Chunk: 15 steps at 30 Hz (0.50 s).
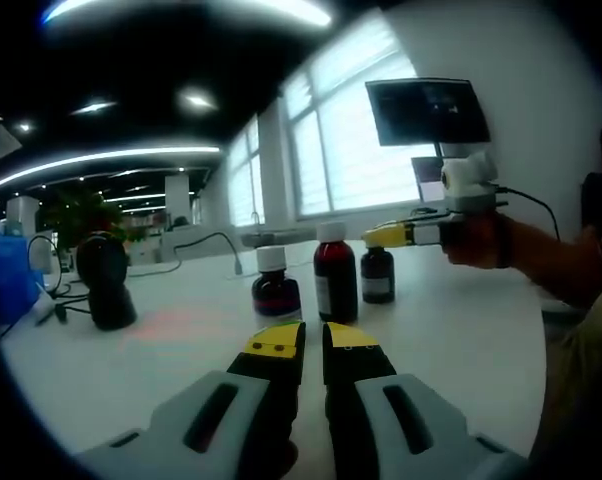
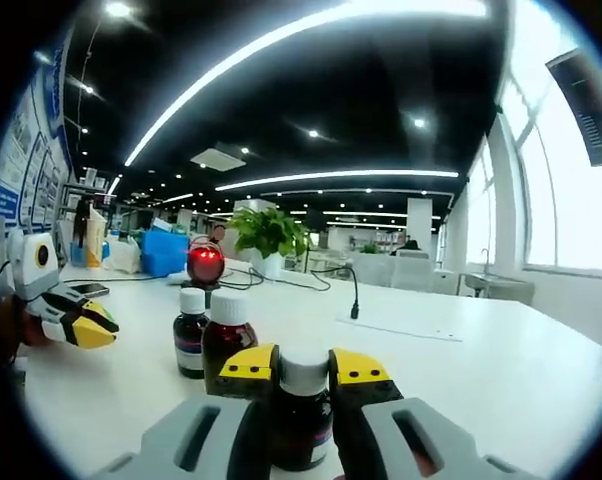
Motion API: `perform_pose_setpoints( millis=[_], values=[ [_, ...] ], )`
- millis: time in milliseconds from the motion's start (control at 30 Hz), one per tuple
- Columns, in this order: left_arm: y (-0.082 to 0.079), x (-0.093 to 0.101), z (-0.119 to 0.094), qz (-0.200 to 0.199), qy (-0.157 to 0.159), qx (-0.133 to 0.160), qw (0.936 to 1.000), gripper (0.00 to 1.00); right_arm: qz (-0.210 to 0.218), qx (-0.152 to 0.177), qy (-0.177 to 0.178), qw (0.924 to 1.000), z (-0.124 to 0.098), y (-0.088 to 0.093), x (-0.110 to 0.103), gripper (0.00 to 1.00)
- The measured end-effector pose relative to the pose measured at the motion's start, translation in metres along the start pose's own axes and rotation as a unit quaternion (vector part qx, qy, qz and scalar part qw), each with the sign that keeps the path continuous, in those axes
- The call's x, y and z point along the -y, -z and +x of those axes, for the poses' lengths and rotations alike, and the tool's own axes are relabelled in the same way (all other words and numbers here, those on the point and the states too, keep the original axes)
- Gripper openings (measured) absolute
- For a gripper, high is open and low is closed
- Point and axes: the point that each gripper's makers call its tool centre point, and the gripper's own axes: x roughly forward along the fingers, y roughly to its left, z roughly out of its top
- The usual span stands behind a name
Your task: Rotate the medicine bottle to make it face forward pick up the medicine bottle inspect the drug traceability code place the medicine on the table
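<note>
Three dark medicine bottles with white caps stand on the white table (image 1: pixel 461 330). In the right gripper view, my right gripper (image 2: pixel 303 368) is shut on the nearest medicine bottle (image 2: pixel 301 420), its yellow-tipped jaws pressing both sides at the cap. The two other bottles (image 2: pixel 191 335) (image 2: pixel 226 345) stand just beyond, to the left. In the left gripper view, the held bottle (image 1: pixel 378 275) is the right-most one, with the right gripper (image 1: pixel 383 236) at its top and a hand behind it. My left gripper (image 1: pixel 313 340) is shut on nothing, short of the bottles (image 1: pixel 276 287) (image 1: pixel 336 272).
A black barcode scanner (image 1: pixel 106 280) stands at the left, casting a red glow on the table; its red light (image 2: pixel 205 263) faces the right gripper view. A cable (image 1: pixel 216 240), a blue bag (image 1: pixel 6 280) and a potted plant (image 2: pixel 266 230) lie farther back. The left gripper (image 2: pixel 93 325) hovers at the left.
</note>
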Motion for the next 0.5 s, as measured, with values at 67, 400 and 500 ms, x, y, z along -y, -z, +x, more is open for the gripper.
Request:
perform_pose_setpoints(
  millis=[67, 400, 500],
  values=[
    [-0.0002, 0.0, -0.0001, 0.0, 0.0, 0.0, 1.0, 0.0, 0.0, 0.0, 0.005, 1.0, 0.0001, 0.0, 0.0011, 0.16],
    [-0.0004, 0.0004, -0.0001, 0.001, 0.001, 0.001, 1.0, 0.0, -0.009, -0.004, 0.05, 0.9987, 0.0004, 0.0002, 0.0047, 0.16],
    [-0.0005, 0.0004, 0.0, 0.0, 0.001, 0.001, 1.0, 0.0, -0.014, -0.002, 0.063, 0.9979, 0.0003, 0.0007, 0.0061, 0.16]
  ],
)
